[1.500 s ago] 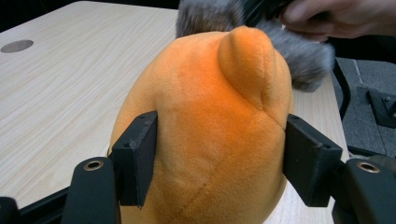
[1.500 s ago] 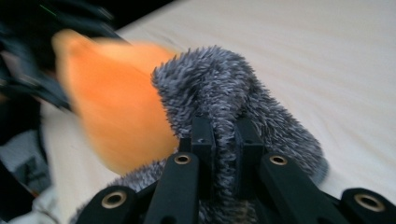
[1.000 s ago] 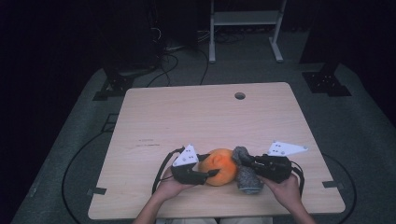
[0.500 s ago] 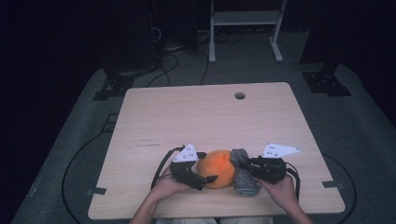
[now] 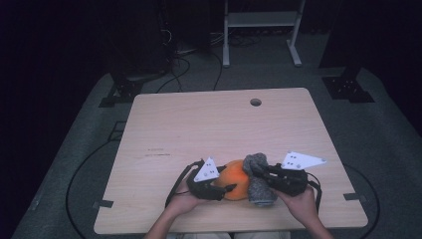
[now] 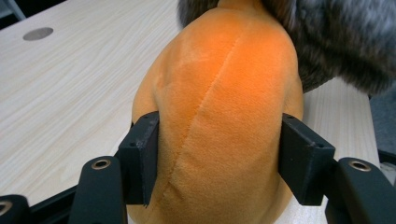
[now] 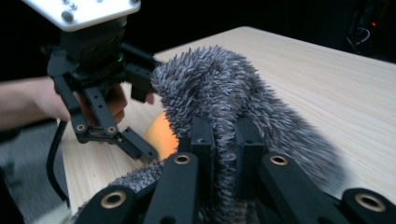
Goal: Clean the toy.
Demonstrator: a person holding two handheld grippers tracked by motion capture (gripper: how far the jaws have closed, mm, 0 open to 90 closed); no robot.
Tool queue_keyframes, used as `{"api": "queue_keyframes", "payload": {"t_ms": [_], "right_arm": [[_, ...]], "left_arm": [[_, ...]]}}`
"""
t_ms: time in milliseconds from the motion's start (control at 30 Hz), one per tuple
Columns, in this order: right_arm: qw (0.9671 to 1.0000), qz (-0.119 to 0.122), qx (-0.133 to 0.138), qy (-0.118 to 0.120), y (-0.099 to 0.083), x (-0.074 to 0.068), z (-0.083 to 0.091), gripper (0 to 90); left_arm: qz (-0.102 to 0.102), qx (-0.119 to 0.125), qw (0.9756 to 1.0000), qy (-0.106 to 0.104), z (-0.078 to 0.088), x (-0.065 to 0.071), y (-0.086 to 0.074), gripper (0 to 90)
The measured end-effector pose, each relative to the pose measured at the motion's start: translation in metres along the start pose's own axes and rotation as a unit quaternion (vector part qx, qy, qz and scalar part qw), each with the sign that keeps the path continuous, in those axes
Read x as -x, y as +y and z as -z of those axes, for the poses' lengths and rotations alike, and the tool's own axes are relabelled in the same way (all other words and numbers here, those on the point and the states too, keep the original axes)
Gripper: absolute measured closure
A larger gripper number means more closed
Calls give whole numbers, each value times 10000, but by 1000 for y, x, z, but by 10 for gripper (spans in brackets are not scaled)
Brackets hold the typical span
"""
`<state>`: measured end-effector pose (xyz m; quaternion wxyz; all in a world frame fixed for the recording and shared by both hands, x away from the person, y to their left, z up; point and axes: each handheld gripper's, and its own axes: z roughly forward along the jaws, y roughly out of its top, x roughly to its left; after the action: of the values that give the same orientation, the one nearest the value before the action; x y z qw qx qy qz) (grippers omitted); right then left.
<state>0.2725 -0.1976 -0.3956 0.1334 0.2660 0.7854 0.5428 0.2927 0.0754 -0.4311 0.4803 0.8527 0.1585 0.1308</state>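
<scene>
Here our left gripper [image 6: 219, 172] had just closed its jaws on the orange plush [image 6: 219, 116], long axis lying across the table [image 5: 214, 124] near its front edge. Our right gripper [image 7: 222, 149] pinched the grey fur [image 7: 224, 88]. Since before, both stayed put; the fur hid the plush's far end.

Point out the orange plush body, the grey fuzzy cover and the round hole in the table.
orange plush body [image 6: 219, 116], left gripper view, on its centre seam.
grey fuzzy cover [image 7: 219, 88], right gripper view, on its bunched top.
round hole [image 5: 256, 102], high view, on the opening near the table's far edge.
</scene>
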Motion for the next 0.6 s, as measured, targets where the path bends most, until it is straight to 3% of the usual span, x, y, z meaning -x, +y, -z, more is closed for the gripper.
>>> {"api": "queue_keyframes", "payload": {"t_ms": [67, 167, 200, 267, 400, 500, 600], "right_arm": [[10000, -43, -28, 7, -6, 3, -3, 809], [9989, -395, -224, -148, -16, 15, -2, 810], [9980, -487, -338, -227, -19, 17, -1, 810], [9975, -530, -371, -290, -18, 17, 3, 810], [9994, -285, 168, -116, 0, 4, 5, 811], [9996, -6, 137, -239, 6, -5, -5, 811], [9997, -172, -77, -156, -2, 2, -12, 810]], "left_arm": [[56, 68, 10000, -5, 2, -2, 0, 389], [381, 207, 9990, -59, 4, -7, 2, 392], [404, 224, 9989, -43, 5, -8, 2, 391], [272, 182, 9994, 61, 6, -7, 3, 395], [-119, 92, 9997, 215, 5, 2, 9, 413], [-236, 125, 9986, 459, 10, 4, 11, 414], [-211, 86, 9983, 541, 14, 0, 8, 414]]}}
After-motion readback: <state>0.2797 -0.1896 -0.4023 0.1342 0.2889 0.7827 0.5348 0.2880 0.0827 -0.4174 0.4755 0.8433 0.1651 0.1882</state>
